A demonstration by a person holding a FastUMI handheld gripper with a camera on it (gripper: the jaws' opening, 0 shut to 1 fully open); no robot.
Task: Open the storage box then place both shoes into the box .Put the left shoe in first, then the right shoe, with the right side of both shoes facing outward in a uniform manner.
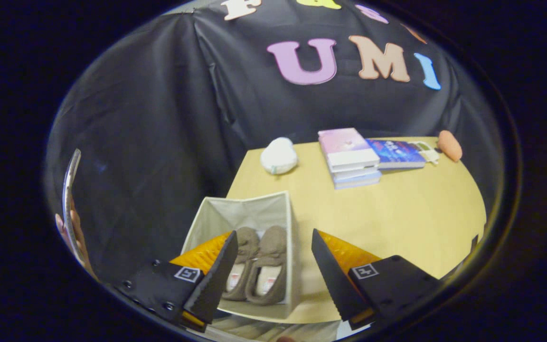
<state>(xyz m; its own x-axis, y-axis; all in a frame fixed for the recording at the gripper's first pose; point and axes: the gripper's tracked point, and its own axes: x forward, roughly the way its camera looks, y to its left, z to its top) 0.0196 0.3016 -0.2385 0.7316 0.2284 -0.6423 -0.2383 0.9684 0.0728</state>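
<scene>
An open grey fabric storage box (254,209) stands at the near left corner of the wooden table (406,213). Two brown slippers lie side by side inside it, toes pointing away from me: the left one (242,256) and the right one (271,261). My gripper (273,266) hovers above the box, open, with nothing between its fingers. The left finger (216,275) overlaps the box's left wall and part of the left slipper. The right finger (333,275) hangs over the table just right of the box.
Beyond the box lie a white round plush (278,155), a stack of books (349,156), another blue book (397,153) and an orange object (449,145) near the table's far edge. A person's hand holding a phone (70,209) shows at far left.
</scene>
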